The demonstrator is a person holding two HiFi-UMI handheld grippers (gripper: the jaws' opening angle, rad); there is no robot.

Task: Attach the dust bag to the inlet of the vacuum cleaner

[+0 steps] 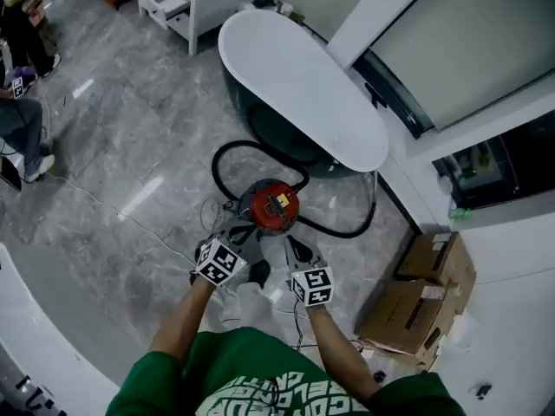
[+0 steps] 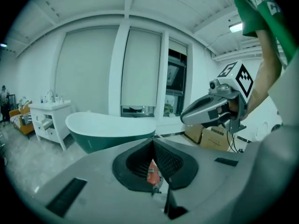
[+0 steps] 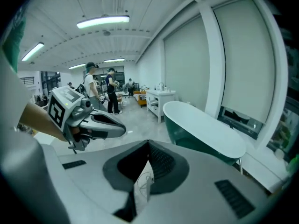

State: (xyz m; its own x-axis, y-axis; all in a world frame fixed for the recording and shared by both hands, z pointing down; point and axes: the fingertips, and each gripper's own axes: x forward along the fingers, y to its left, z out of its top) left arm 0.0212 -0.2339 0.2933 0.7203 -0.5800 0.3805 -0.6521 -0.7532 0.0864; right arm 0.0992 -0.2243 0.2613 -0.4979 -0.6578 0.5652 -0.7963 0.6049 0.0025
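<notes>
Currently both your grippers are clenched, nothing between the jaws: left gripper (image 2: pixel 153 142) has its tips meeting, right gripper (image 3: pixel 148 144) the same. In the head view they sit side by side at lower centre, apart, both pointing at the red vacuum cleaner (image 1: pixel 272 204). It stands on the grey floor (image 1: pixel 130 146) at frame centre, just above them. Its black hose (image 1: pixel 218 165) loops toward the white bathtub (image 1: pixel 303 85) higher up. Cardboard boxes (image 1: pixel 416 293) are at lower right.
</notes>
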